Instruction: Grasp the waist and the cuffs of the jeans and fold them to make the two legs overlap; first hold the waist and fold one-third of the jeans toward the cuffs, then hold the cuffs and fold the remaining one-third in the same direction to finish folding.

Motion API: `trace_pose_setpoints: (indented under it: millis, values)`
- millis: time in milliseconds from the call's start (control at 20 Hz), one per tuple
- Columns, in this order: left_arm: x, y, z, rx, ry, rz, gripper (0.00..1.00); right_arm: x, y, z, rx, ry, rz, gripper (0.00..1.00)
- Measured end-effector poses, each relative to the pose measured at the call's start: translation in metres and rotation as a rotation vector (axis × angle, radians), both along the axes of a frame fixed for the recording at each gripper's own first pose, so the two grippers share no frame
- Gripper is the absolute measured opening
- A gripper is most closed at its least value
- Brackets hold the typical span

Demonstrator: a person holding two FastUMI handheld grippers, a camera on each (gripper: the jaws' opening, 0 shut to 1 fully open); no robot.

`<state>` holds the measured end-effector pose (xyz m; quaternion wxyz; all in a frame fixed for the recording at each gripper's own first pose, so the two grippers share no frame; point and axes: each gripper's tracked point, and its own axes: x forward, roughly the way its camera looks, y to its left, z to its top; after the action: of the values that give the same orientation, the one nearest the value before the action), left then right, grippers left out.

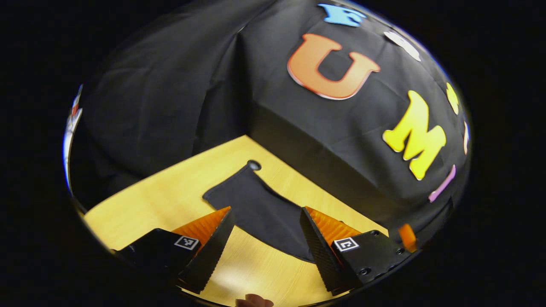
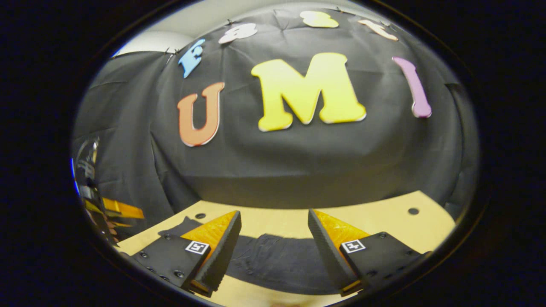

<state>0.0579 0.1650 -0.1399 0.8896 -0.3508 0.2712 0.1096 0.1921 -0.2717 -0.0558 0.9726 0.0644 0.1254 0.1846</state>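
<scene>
Dark jeans lie flat on the wooden table in the left gripper view, one end reaching toward a hole at the table's back. My left gripper hovers above them, open, with nothing between its fingers. In the right gripper view the jeans spread across the table below and between the fingers. My right gripper is also open, held above the cloth and gripping nothing.
Black cloth walls close the booth behind the table and on its left. A round hole sits near the jeans' far end; two more holes, one at the left and one at the right, mark the table's back. Equipment stands at far left.
</scene>
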Motion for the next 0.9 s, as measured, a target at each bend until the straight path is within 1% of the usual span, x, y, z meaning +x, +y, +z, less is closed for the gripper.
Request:
trace_pose_setpoints:
  millis: [50, 100, 150, 200, 400, 600, 750, 850, 900]
  values:
    - [0.004, 0.004, -0.015, -0.036, 0.045, 0.018, 0.99, 0.004, -0.019, 0.015, -0.004, -0.028, -0.028, 0.92]
    - [0.009, 0.005, -0.029, -0.066, 0.080, 0.043, 0.99, 0.007, -0.040, 0.029, -0.011, -0.056, -0.059, 0.96]
    - [0.011, 0.008, -0.039, -0.091, 0.110, 0.060, 0.99, 0.010, -0.059, 0.041, -0.024, -0.081, -0.091, 0.93]
    - [0.015, 0.011, -0.050, -0.112, 0.130, 0.076, 0.99, 0.013, -0.077, 0.051, -0.032, -0.097, -0.121, 0.92]
    - [0.026, 0.014, -0.078, -0.236, 0.193, 0.128, 0.99, 0.014, -0.131, 0.078, -0.066, -0.144, -0.215, 0.93]
    - [0.032, 0.027, -0.093, -0.334, 0.205, 0.197, 0.99, 0.009, -0.164, 0.095, -0.096, -0.162, -0.263, 0.92]
    - [0.038, 0.035, -0.101, -0.359, 0.212, 0.239, 1.00, 0.008, -0.181, 0.105, -0.126, -0.176, -0.286, 0.93]
    - [0.044, 0.037, -0.104, -0.402, 0.209, 0.259, 0.99, 0.007, -0.190, 0.113, -0.121, -0.181, -0.307, 0.93]
    - [0.049, 0.040, -0.105, -0.407, 0.198, 0.274, 0.99, 0.007, -0.193, 0.114, -0.110, -0.173, -0.313, 0.96]
